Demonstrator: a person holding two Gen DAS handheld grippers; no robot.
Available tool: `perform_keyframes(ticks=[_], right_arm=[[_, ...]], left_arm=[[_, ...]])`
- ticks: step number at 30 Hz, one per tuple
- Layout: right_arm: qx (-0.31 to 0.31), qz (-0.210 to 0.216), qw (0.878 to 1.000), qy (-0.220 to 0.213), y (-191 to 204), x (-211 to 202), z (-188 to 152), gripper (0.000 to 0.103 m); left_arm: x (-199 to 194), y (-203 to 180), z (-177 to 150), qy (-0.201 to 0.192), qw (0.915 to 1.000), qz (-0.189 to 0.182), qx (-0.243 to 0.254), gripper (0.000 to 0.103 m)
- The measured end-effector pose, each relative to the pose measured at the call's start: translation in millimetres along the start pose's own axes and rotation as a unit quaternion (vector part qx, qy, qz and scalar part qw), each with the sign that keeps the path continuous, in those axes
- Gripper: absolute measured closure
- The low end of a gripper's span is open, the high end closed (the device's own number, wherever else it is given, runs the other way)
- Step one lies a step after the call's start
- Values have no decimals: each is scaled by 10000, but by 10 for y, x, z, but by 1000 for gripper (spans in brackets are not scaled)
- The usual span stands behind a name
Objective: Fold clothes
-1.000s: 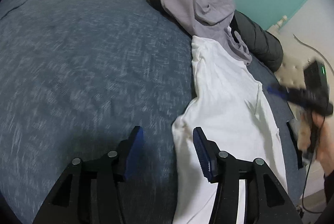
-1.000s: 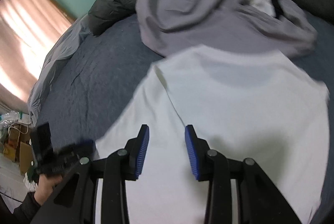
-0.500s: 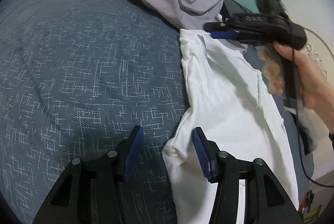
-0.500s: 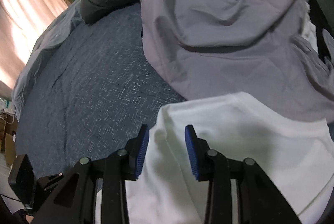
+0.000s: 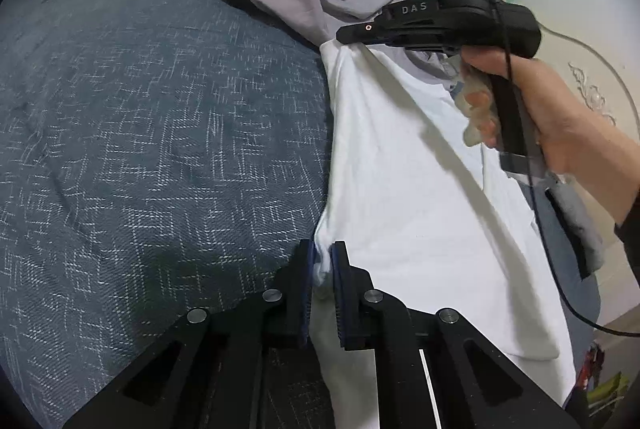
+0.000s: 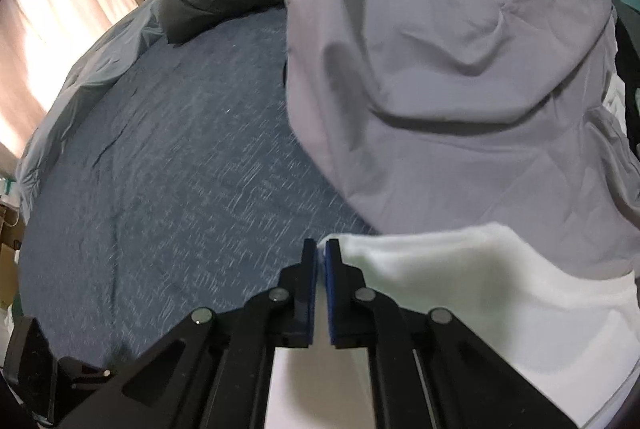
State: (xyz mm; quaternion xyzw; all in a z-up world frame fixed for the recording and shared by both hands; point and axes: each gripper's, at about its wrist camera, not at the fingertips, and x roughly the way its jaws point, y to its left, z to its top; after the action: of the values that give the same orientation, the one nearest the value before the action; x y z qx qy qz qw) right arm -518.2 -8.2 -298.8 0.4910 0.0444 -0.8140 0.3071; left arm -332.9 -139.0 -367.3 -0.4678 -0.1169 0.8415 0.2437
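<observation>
Both jaws have just been closing; white T-shirt (image 5: pixel 400 165) edge is pinched by left gripper (image 5: pixel 323 261); its soft corner is clamped by right gripper (image 6: pixel 321 257) beside crumpled lilac garment (image 6: pixel 460 69).

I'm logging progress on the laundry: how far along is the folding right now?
Early. Nothing looks folded yet. In hand: the white shirt lies spread on the blue bedspread; the left gripper has just closed on its near edge, and the right gripper has just closed on a far corner. Left: the actual folds, plus the crumpled grey garment behind it.
</observation>
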Motion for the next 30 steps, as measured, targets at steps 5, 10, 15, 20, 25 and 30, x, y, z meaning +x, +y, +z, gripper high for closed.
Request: perform_keyframes(ticks=[5, 10, 15, 20, 25, 30], right_arm=[[89, 15, 9999, 60, 17, 189, -5, 99], [148, 9, 9998, -147, 44, 213, -17, 98], [349, 186, 9966, -721, 23, -81, 73, 98], [346, 309, 9956, -814, -74, -484, -21, 98], [558, 275, 9954, -729, -357, -1011, -514, 98], [746, 120, 9956, -555, -648, -1535, -1200, 98]], left_arm=[[-29, 35, -26, -10, 9999, -61, -117, 93], [-17, 33, -60, -10, 9997, -86, -210, 93], [-20, 24, -129, 18, 9996, -80, -274, 93], [-58, 15, -140, 37, 9991, -46, -431, 91], [-231, 29, -187, 26, 9979, 146, -634, 82], [-460, 95, -182, 141, 9973, 407, -587, 82]])
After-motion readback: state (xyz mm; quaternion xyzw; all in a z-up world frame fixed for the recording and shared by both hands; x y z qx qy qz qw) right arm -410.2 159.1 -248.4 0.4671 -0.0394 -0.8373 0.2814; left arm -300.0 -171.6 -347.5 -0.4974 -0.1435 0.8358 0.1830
